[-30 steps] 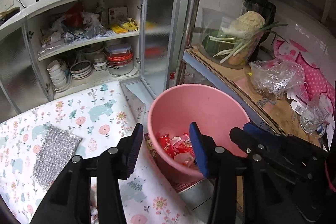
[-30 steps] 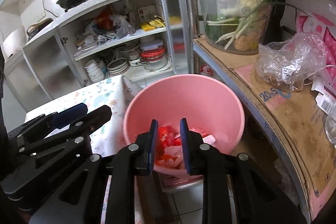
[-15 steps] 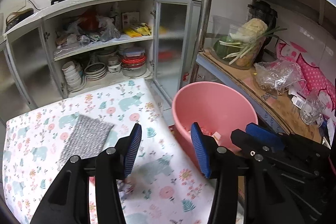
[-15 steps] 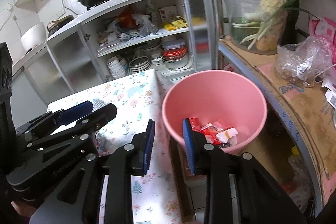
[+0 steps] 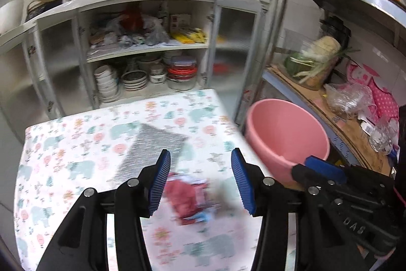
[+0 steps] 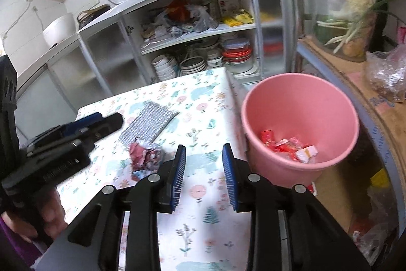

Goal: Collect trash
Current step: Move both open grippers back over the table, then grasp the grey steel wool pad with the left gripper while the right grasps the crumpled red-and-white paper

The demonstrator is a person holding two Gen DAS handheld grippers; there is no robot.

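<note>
Even, soft indoor light. Left wrist view smeared with motion blur, worst around the pink bucket; right sharper. Fisheye corners black, lines bowed.

You are looking at a table wearing a floral, bear-print cloth. A grey ribbed mat is lying flat on it, and a crumpled reddish wrapper is sitting just in front of the mat's near edge, touching it.

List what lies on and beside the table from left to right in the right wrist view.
left gripper → grey striped mat → crumpled red wrapper → right gripper → pink bucket with wrappers inside → cardboard-lined shelf.
</note>
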